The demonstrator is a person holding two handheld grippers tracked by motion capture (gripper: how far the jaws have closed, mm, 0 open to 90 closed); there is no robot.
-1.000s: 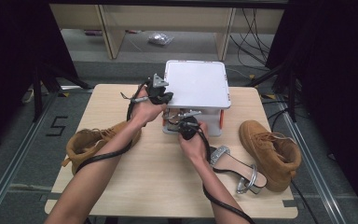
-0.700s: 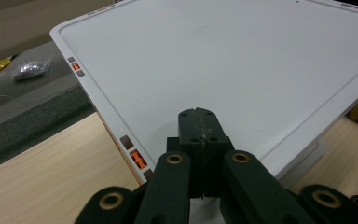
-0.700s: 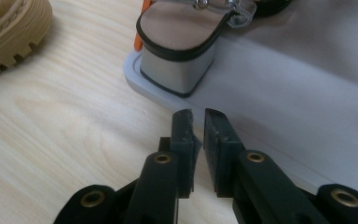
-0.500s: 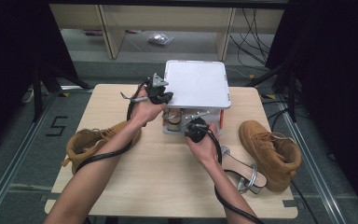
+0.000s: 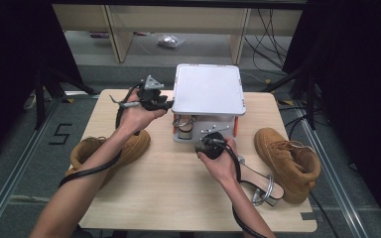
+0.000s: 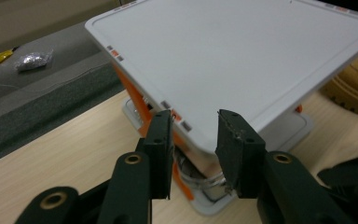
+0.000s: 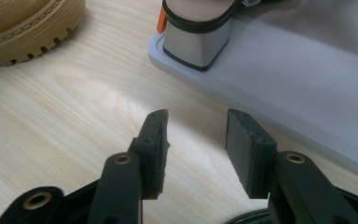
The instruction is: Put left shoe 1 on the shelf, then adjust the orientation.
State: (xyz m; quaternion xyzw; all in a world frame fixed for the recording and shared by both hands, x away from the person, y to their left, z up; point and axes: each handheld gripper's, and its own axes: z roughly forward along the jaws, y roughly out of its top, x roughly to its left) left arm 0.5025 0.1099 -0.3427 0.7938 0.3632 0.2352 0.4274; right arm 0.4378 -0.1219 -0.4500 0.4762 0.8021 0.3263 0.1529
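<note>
White rack point(image 5: 207, 89), tan boots point(image 5: 287, 159)

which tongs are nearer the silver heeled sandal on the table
Right. The right tongs sit at the rack's front, just up-left of the sandal, jaws open and empty. The left tongs are farther off, at the white rack's left edge.

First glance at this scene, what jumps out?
The white two-tier rack with orange posts at the far middle of the table, with a sandal tucked under its top shelf. Both hands work at it: the left gripper at its left edge, the right gripper at its front, jaws just opened, nothing between them. Tan boots flank the sides.
</note>
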